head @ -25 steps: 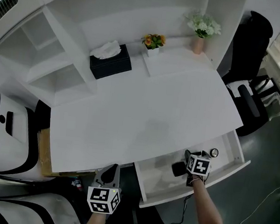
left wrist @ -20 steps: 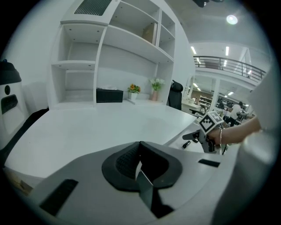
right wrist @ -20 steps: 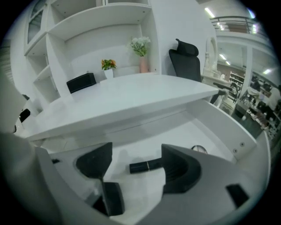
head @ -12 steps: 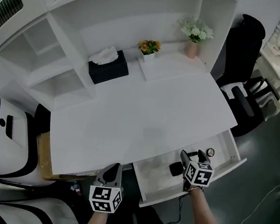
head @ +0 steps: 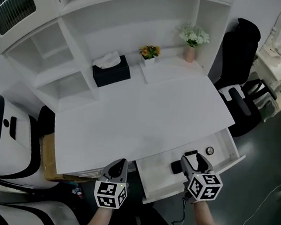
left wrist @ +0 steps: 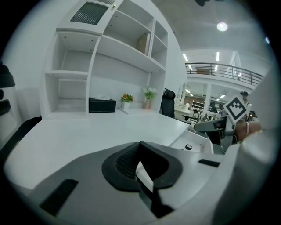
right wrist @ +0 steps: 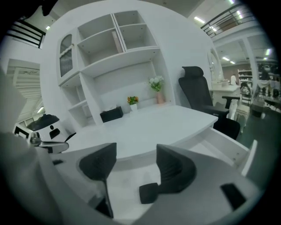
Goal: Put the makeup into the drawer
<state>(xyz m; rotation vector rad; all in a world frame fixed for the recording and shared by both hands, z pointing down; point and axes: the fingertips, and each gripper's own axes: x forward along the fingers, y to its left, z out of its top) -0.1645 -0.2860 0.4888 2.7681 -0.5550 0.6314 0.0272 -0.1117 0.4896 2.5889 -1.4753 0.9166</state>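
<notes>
The white drawer stands pulled out under the desk's front right edge. A black makeup case lies flat inside it, and a small round item sits near the drawer's right end. My right gripper hovers above the case with nothing between its jaws, which are closing. The right gripper view shows the case low in the drawer, just under the right pad. My left gripper is shut and empty at the desk's front edge, left of the drawer.
The white desktop carries a black tissue box, an orange flower pot and a pink vase with white flowers along the back. Shelves rise behind. A black chair stands at the right.
My right gripper has lifted up out of the drawer, away from the black case, which stays lying there. The left gripper has risen a little at the desk edge.
</notes>
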